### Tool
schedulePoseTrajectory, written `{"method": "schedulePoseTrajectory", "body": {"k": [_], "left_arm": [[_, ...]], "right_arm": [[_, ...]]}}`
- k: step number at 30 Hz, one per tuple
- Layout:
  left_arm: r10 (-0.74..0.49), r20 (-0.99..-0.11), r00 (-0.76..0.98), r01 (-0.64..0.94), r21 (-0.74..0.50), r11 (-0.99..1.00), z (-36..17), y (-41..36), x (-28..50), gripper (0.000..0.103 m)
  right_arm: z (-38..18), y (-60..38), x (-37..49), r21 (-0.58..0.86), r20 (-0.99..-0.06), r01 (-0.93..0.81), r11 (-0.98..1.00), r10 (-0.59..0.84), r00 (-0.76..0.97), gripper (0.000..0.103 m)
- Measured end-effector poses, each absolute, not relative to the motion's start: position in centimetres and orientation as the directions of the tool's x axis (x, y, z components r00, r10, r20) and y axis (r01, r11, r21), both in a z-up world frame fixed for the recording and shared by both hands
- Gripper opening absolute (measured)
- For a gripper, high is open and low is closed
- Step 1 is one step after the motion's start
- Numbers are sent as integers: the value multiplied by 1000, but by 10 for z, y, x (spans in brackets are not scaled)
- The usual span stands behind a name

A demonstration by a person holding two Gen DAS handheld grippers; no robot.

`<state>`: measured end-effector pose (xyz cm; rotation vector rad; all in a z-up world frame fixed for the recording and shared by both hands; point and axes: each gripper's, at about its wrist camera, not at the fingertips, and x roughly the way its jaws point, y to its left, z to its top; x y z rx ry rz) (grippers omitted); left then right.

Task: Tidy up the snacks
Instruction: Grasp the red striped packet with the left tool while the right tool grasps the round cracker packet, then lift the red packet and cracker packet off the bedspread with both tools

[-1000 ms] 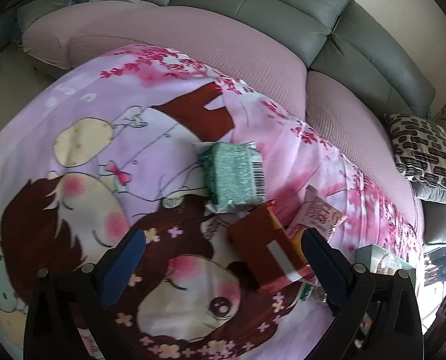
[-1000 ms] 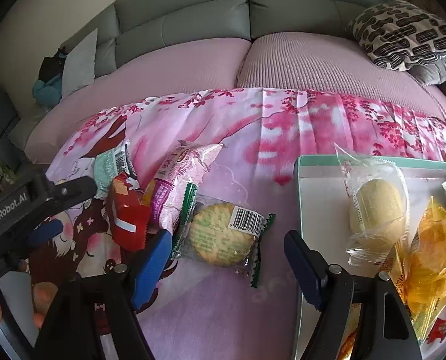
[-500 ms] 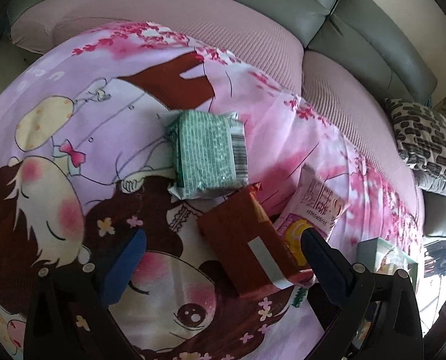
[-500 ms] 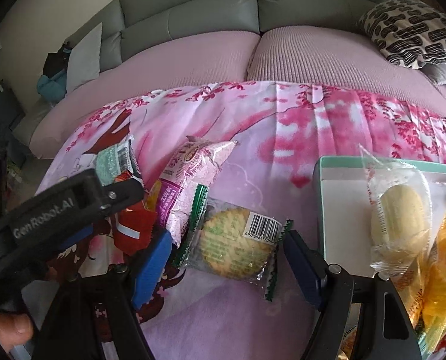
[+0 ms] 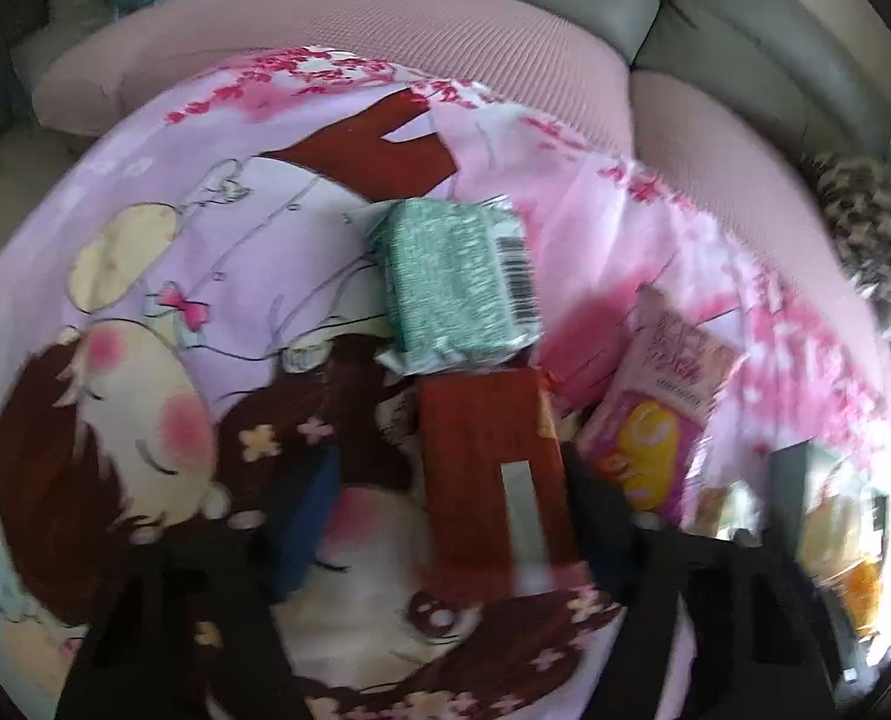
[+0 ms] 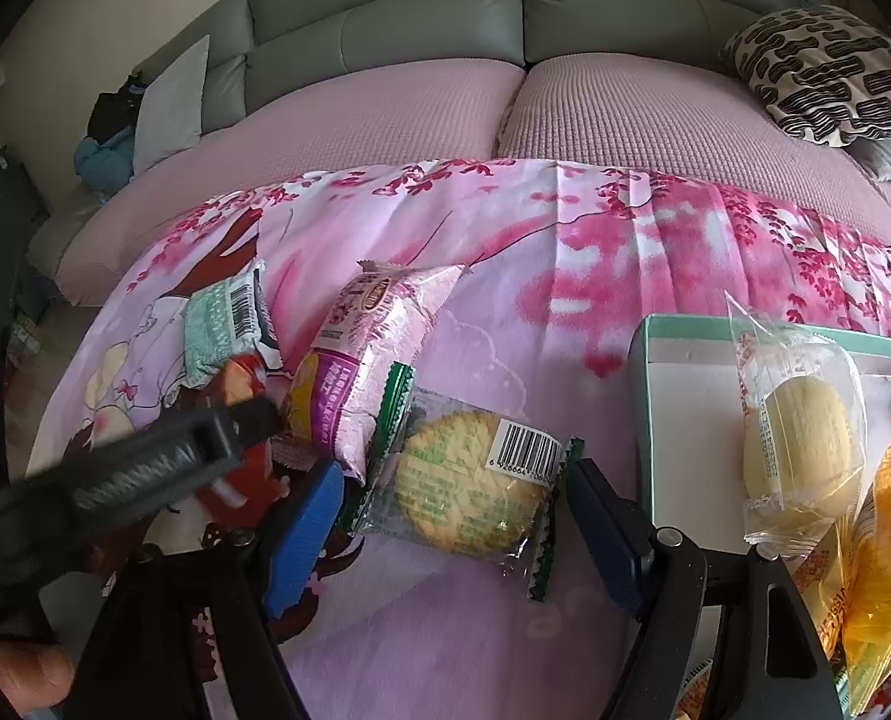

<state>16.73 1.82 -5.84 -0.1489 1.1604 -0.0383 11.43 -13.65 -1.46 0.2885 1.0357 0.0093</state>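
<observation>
left tongs (image 5: 445,510) angled down, closing around red packet (image 5: 493,468)

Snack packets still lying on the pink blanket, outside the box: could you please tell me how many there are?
4: a green packet farthest left, a red one just below it, a pink-purple one beside them, and a clear-wrapped round biscuit nearest the box. Others may be hidden.

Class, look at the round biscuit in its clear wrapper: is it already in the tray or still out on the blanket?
Out. The round biscuit lies flat on the pink blanket, left of the tray, apart from its rim.
</observation>
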Motion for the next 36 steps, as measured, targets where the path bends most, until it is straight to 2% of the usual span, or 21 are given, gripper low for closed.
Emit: {"method": "schedulePoseTrajectory", "body": {"k": [2, 4, 10, 11, 12, 17, 31, 36], "left_arm": [[-66, -916, 396, -48, -92, 995, -59, 19, 167, 47], [-60, -916, 396, -51, -87, 995, -58, 22, 165, 42], [-69, -919, 388, -50, -96, 994, -56, 27, 162, 42], [-70, -919, 387, -50, -97, 994, -55, 27, 161, 42], [-72, -920, 386, -51, -99, 994, -55, 26, 162, 42], [-82, -922, 379, -60, -113, 992, -52, 28, 156, 42], [-56, -927, 371, -54, -81, 995, -54, 26, 154, 42], [-54, -927, 372, -52, -79, 996, -54, 24, 155, 42]], "right_arm": [[-15, -136, 114, 240, -846, 126, 963, 143, 514, 80], [-15, -135, 114, 232, -845, 124, 965, 137, 517, 80], [-17, -130, 115, 204, -847, 104, 973, 122, 518, 79], [-17, -130, 115, 210, -846, 99, 973, 130, 517, 78], [-18, -130, 115, 221, -846, 96, 970, 142, 514, 73], [-18, -130, 113, 239, -841, 79, 968, 165, 516, 70], [-26, -117, 114, 155, -856, 57, 986, 105, 507, 69], [-25, -117, 114, 153, -859, 55, 987, 105, 501, 62]]}}
